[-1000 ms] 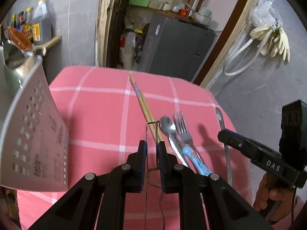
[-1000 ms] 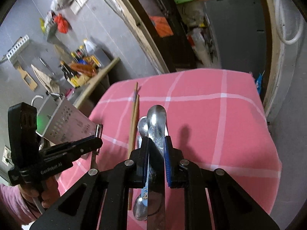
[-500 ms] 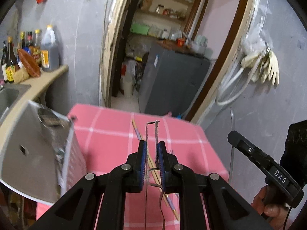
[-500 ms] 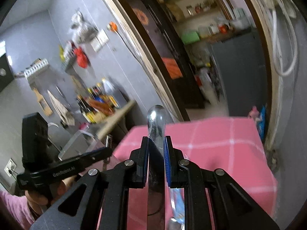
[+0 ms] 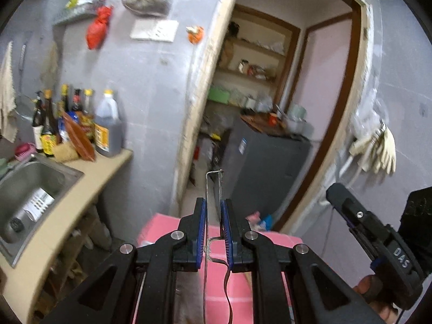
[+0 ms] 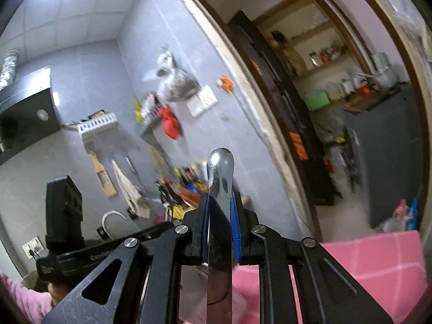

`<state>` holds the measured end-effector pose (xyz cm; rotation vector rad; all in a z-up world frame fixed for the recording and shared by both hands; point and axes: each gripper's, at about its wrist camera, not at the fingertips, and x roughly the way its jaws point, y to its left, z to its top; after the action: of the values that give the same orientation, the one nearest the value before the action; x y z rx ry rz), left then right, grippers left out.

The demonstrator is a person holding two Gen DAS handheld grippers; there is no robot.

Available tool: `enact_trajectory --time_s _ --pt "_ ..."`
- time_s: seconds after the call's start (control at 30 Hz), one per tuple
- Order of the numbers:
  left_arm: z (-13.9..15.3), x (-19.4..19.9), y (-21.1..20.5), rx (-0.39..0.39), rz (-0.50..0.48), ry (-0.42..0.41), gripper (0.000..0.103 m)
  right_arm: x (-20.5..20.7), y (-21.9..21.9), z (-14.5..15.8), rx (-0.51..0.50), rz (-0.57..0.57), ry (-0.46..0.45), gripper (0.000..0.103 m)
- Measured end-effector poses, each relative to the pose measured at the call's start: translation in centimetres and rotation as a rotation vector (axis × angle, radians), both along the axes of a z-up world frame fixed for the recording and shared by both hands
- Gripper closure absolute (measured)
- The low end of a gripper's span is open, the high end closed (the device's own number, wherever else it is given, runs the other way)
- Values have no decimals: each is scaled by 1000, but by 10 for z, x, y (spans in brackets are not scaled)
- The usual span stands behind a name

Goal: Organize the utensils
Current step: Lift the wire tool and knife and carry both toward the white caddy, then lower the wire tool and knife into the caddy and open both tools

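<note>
Pink-checked surface (image 5: 237, 283) has dropped low in both views: I've lifted both grippers well up off it, each with a load.
Against that surface as my landmark: a second ago the chopsticks, fork and spoons lay spread across it under my fingers; now only its far edge shows below the grippers, and none of the loose utensils remain in sight. Above and left of it sits one steel sink (image 5: 29, 189). My left gripper (image 5: 214, 216) has its fingers pinching one thin wire piece (image 5: 213, 189), apparently the rack's handle, raised above the cloth. My right gripper (image 6: 220, 216) pinches one steel spoon (image 6: 220, 170), bowl end up, clear of the cloth. I judge the spoon is in transit to the holder; count what stays behind once the cloth is back in view.
</note>
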<state>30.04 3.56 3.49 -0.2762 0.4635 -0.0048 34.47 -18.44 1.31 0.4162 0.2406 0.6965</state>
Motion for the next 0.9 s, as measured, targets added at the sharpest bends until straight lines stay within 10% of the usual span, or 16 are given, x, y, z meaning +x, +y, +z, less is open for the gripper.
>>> enact_trajectory --time_s 0.9 --pt "-78 -14 47 -25 1 -79 91 -2 85 -101 10 28 44 89"
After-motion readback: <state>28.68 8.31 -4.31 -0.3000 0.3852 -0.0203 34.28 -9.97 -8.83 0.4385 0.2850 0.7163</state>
